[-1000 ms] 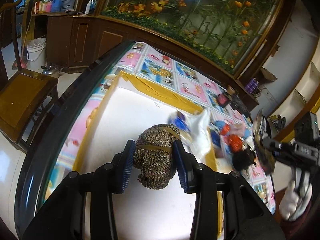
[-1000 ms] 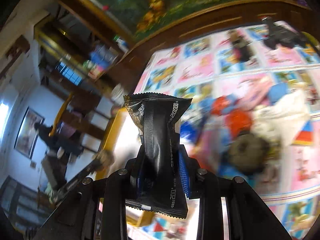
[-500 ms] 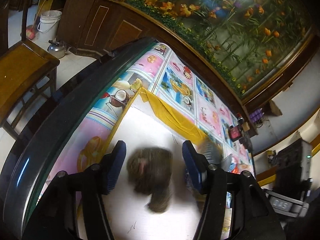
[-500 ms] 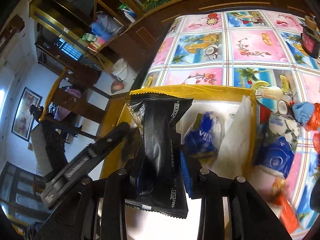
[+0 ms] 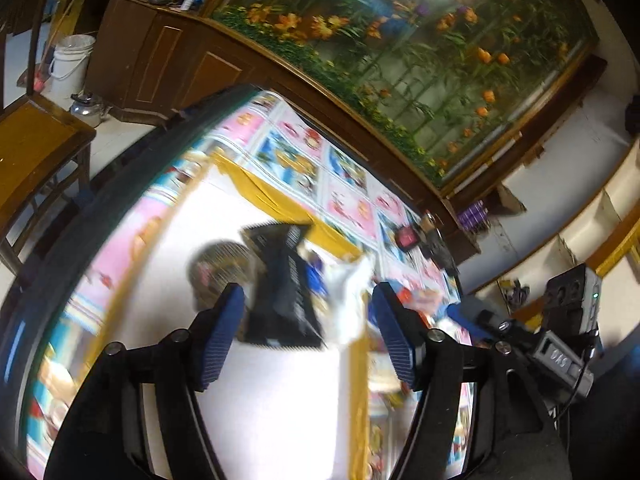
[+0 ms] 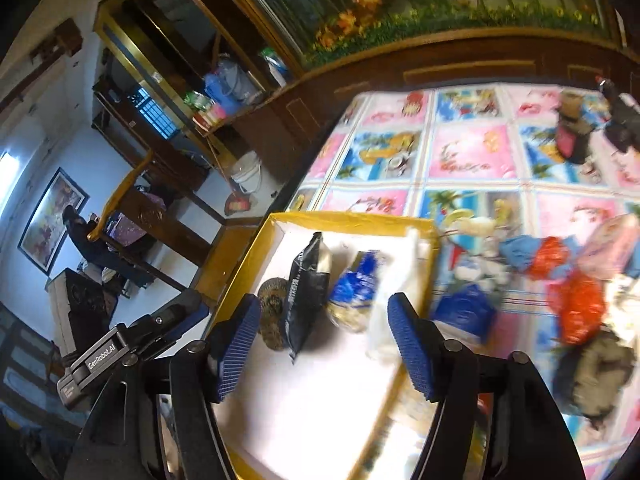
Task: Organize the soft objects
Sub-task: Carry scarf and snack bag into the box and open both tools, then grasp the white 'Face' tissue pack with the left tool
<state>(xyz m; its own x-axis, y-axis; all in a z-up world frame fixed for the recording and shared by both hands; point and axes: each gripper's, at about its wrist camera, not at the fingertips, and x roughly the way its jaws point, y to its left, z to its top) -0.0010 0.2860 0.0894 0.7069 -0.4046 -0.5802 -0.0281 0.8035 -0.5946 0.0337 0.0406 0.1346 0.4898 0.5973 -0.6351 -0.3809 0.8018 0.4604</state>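
below, both the left gripper [image 5: 306, 334] and right gripper [image 6: 324, 346] gape over a cartoon-print tablecloth [image 6: 464, 152] beside dark wood cabinets [image 5: 160, 56].

**What sits in the box, and what lies beside it**

We see a box [image 6: 264, 240] on the table [image 6: 472, 160], at its near left part. Inside the box four things stand in a row along the far wall: a knitted bundle [image 6: 272, 312] on the left, a packet [image 6: 304, 296] leaning against it, a bag [image 6: 356, 296] to the right of that, and a cloth [image 6: 396, 288] against the right wall. On the table outside the box, to its right, a pile of soft things [image 6: 576, 304] is scattered. Behind the table stands a cabinet [image 6: 440, 68].
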